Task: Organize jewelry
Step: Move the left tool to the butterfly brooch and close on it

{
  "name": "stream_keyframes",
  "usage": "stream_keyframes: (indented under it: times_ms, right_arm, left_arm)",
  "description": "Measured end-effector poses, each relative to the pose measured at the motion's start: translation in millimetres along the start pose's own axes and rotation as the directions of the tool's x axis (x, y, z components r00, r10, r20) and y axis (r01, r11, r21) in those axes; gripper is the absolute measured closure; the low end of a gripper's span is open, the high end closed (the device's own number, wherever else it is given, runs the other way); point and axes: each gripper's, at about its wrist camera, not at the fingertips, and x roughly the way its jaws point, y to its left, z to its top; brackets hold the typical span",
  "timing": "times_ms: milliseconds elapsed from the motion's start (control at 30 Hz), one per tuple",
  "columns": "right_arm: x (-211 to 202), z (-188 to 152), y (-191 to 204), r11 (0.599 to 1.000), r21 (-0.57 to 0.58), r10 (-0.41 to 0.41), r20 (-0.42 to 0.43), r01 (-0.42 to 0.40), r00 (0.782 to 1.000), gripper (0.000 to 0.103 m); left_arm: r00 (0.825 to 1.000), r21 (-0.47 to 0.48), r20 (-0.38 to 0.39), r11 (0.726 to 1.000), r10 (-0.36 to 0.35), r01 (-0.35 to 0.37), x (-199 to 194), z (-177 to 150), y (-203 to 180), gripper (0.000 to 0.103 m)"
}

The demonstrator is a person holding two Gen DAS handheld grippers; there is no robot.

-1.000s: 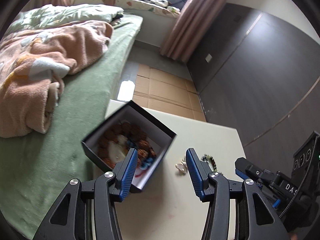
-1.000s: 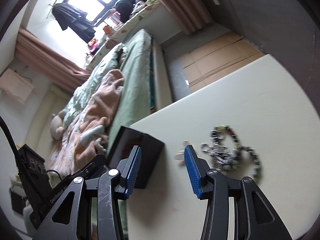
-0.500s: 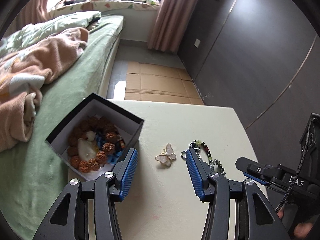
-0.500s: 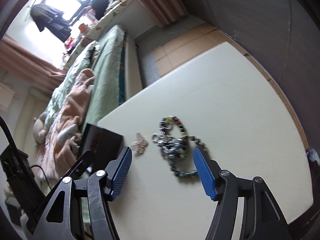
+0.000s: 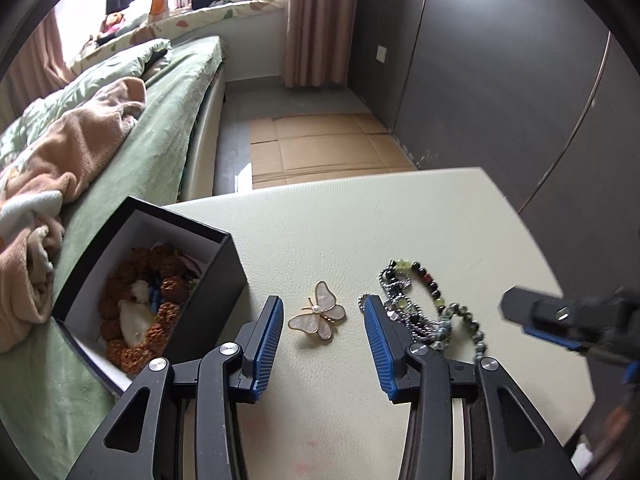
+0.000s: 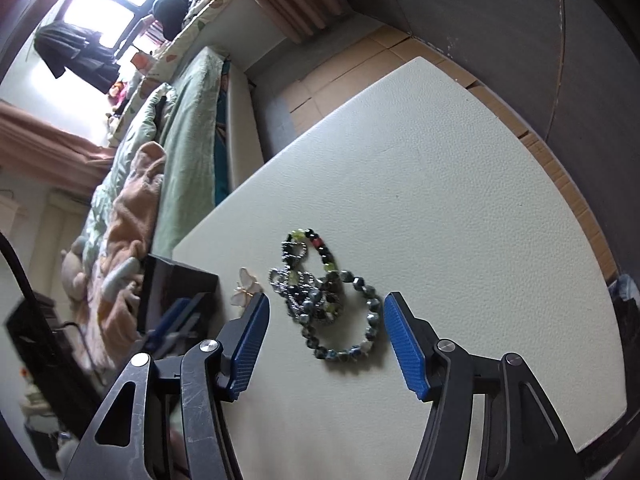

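A mother-of-pearl butterfly brooch [image 5: 318, 316] lies on the cream table [image 5: 360, 220], right of a black open box [image 5: 208, 288] holding brown beads [image 5: 136, 312]. My left gripper [image 5: 322, 308] hangs over the brooch, which sits between its closing jaws untouched. To the right is a tangle of bead bracelets and chain [image 5: 416, 312]. In the right wrist view that tangle [image 6: 340, 320] lies between the blue pads of my right gripper [image 6: 327, 302], whose jaws are closing a little but touch nothing. The brooch [image 6: 244, 288] and box [image 6: 176, 292] are to its left.
A bed with a green sheet [image 5: 152, 152] and a peach blanket [image 5: 60, 148] runs along the table's left side, right beside the box. Flattened cardboard [image 5: 328, 148] covers the floor beyond the table's far edge. Dark panel walls [image 5: 500, 80] stand at the right.
My left gripper swung right, from over the box to over the butterfly brooch. My right gripper spread wider and shifted right from the brooch to straddle the bracelets.
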Motion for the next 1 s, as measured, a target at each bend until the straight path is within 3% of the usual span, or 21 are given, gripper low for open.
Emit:
stream_keyframes:
  times_ms: [500, 767, 933, 1000]
  right_arm:
    - [-4.5, 16.6, -12.2, 0.999, 0.042, 0.004, -0.002, -0.004, 1.000, 0.042]
    - [-2.1, 18.0, -11.7, 0.999, 0.047, 0.014, -0.011, -0.013, 1.000, 0.042]
    - [0.0, 17.2, -11.3, 0.999, 0.046, 0.008, -0.021, -0.007, 1.000, 0.042]
    - [0.5, 17.1, -10.3, 0.999, 0.044, 0.005, -0.022, -0.004, 1.000, 0.042]
  left_arm:
    - [0.994, 0.043, -0.050, 0.995, 0.092, -0.090, 45.7, -1.6, -7.6, 0.064]
    - [0.995, 0.022, -0.046, 0.996, 0.085, -0.084, 49.3, 1.5, -0.1, 0.056]
    - [0.996, 0.028, -0.051, 0.997, 0.069, -0.068, 48.3, -0.2, 1.2, 0.056]
    - [0.997, 0.030, -0.051, 0.998, 0.065, -0.064, 47.6, -0.7, 2.0, 0.061]
